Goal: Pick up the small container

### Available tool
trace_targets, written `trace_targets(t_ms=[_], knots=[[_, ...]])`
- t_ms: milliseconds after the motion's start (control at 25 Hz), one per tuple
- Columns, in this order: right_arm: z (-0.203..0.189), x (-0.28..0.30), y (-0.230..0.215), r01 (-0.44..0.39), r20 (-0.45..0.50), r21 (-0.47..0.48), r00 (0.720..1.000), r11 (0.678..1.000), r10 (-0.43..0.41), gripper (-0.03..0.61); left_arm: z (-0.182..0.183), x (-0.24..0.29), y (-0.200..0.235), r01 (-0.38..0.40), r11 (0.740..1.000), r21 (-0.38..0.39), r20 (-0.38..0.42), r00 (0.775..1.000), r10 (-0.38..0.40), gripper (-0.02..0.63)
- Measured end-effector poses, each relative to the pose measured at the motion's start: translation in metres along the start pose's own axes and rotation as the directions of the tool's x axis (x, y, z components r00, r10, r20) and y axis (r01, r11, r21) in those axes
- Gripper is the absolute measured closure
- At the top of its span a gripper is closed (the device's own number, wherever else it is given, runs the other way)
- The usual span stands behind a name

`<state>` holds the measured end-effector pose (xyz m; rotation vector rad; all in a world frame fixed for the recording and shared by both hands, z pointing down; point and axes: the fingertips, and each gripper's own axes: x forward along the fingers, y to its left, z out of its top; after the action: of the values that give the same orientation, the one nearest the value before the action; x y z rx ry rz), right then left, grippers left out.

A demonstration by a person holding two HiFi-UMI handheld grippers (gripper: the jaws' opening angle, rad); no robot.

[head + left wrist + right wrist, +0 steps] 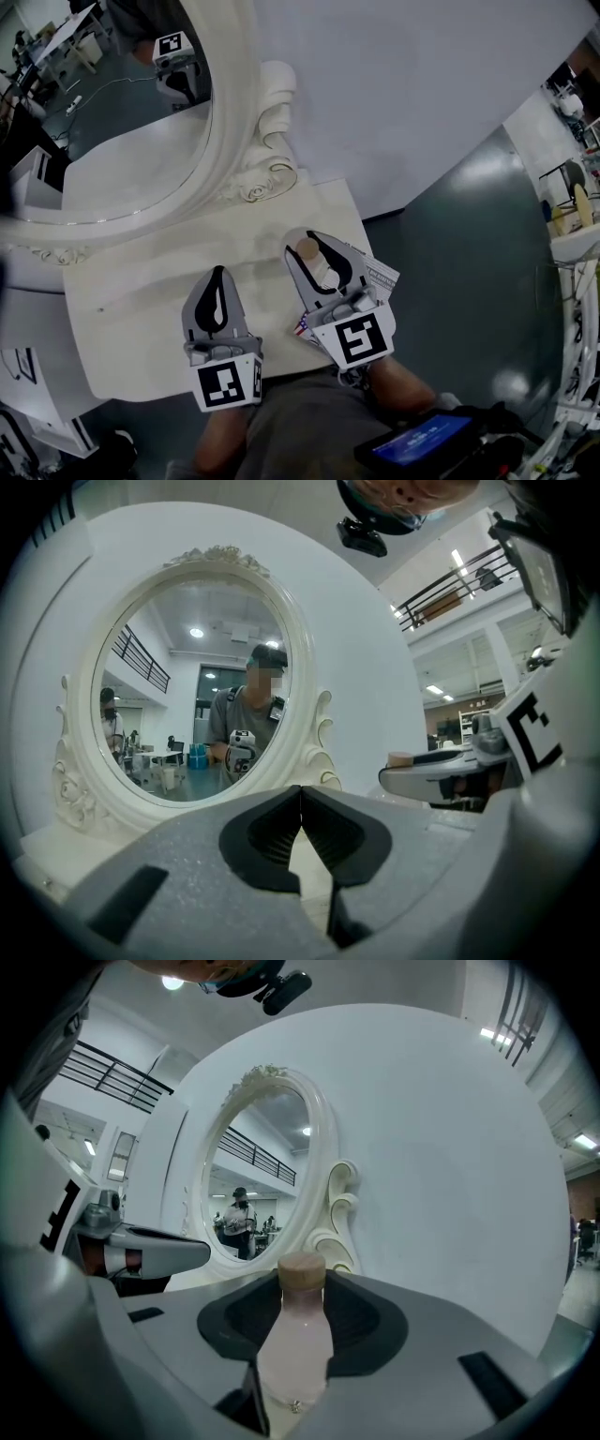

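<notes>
Fingers [366,1321] of the right gripper [300,1288] clench the small container [295,1349] mid-body; it looks light, rigid, slippery. Left gripper [300,799] is closed, empty.

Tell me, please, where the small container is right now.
In the head view the small container is near centre, gripped between the fingers of the right gripper over the white table, just below the mirror's scrolled frame.
</notes>
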<state>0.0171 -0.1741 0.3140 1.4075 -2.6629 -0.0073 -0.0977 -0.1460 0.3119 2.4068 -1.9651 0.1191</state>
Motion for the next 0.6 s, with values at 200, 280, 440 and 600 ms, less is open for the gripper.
trace_targets(t_ms=[200,280,440,600], knots=[[0.008,-0.012,0.015,0.030,0.012,-0.010,0.999,1.000,-0.030,0.436,0.008,-0.013,0.008,0.027,1.000,0.006,0.021,0.999,-0.027,0.598],[0.012,-0.016,0.021,0.040,0.020,-0.013,0.999,0.999,-0.040,0.436,0.011,-0.019,0.009,0.040,0.999,0.011,0.027,0.999,-0.040,0.598],[0.021,-0.023,0.030,0.067,0.034,-0.016,0.997,0.998,-0.066,0.436,0.016,-0.029,0.016,0.057,0.998,0.018,0.042,0.997,-0.057,0.598],[0.025,-0.028,0.037,0.089,0.042,-0.025,0.995,0.996,-0.088,0.436,0.016,-0.036,0.027,0.058,0.998,0.021,0.049,0.997,-0.059,0.598]])
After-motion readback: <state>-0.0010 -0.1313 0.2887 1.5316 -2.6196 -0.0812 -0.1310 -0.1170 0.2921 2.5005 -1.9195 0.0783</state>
